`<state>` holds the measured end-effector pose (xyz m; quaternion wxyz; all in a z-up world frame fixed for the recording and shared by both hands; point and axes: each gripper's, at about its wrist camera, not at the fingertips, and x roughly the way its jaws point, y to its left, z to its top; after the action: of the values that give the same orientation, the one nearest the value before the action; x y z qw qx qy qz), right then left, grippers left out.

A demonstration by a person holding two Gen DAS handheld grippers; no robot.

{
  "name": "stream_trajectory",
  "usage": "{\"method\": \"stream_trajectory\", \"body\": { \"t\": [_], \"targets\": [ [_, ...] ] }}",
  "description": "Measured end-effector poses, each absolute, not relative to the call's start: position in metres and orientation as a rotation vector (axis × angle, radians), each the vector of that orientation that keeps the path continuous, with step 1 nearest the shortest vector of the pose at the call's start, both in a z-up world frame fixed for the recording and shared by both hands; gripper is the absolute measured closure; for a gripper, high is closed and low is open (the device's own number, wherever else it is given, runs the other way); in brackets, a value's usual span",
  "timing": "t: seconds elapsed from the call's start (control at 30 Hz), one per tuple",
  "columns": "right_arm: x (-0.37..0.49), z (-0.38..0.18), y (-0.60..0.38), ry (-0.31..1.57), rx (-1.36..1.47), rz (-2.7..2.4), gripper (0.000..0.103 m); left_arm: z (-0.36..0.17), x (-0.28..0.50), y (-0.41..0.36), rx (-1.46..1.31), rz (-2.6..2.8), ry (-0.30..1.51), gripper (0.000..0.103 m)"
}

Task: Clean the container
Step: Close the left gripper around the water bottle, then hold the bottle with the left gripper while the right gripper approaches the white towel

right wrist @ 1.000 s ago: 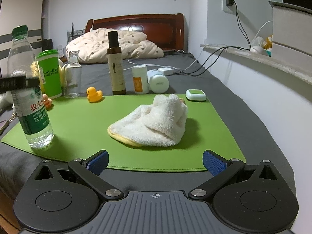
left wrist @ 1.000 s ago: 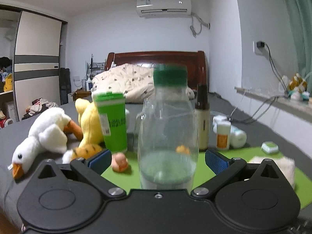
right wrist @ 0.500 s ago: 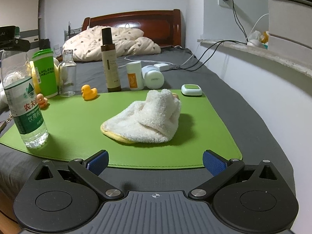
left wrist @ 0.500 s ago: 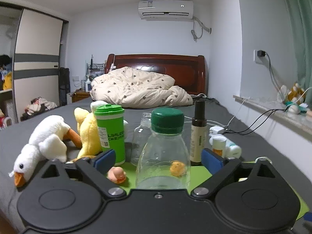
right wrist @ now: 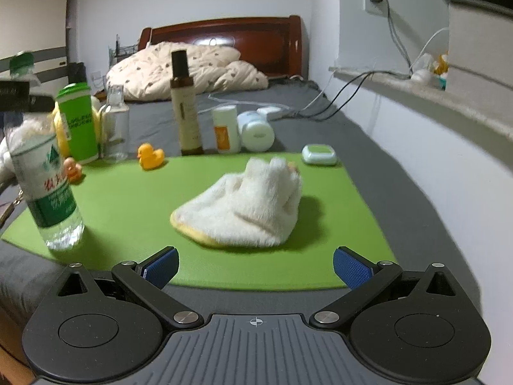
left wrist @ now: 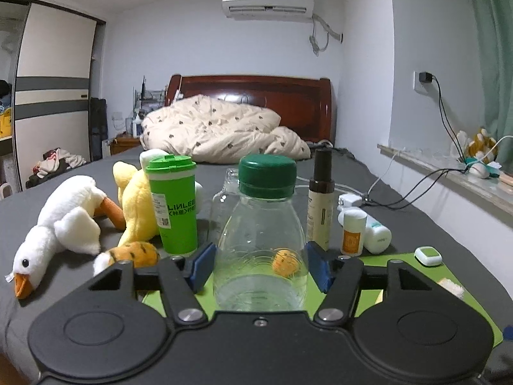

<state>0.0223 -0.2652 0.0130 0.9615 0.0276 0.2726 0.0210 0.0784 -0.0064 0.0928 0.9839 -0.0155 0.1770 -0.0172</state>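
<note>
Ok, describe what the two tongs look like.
Both tongs, left and right, are matt black: two round housings, linked bars with silver rivets, and blue textured pads. The right body has a ribbed grey plate with a crosshair mark. No cables, hands or sleeves show.

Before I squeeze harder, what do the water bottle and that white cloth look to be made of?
Water bottle: probably thin clear plastic, glossy; you see through its ribbed wall; green screw cap, printed label wrap.
White cloth: looks like soft fluffy terry or fleece, matte, slumped in folds, with a yellow edge. Exact fibre can't be told.
</note>
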Motion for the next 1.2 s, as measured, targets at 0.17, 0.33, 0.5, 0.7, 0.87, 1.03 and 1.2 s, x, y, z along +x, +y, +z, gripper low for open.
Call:
{"method": "stream_trajectory", "body": {
  "t": [0.17,0.33,0.5,0.7,0.87,1.03,1.2],
  "targets": [
    [0.034,0.031,-0.269,0.572,0.056,0.029,0.0,0.1,0.082,-0.009,-0.001,-0.042,0.413,0.043],
    [0.049,0.045,-0.271,0.593,0.043,0.022,0.0,0.103,0.081,-0.01,-0.002,-0.036,0.449,0.043],
    [0.064,0.059,-0.273,0.615,0.029,0.015,0.0,0.106,0.084,-0.008,-0.022,-0.028,0.486,0.043],
    [0.082,0.073,-0.275,0.645,0.012,0.005,0.0,0.108,0.089,-0.009,-0.016,-0.026,0.505,0.043],
    [0.097,0.061,-0.273,0.712,-0.032,-0.02,0.0,0.109,0.09,-0.011,-0.005,-0.025,0.51,0.043],
    [0.11,0.048,-0.273,0.756,-0.054,-0.01,0.0,0.109,0.086,-0.018,0.001,-0.026,0.515,0.043],
    [0.126,0.041,-0.279,0.792,-0.055,0.015,0.0,0.108,0.085,-0.017,0.002,-0.028,0.511,0.043]
  ]
}}
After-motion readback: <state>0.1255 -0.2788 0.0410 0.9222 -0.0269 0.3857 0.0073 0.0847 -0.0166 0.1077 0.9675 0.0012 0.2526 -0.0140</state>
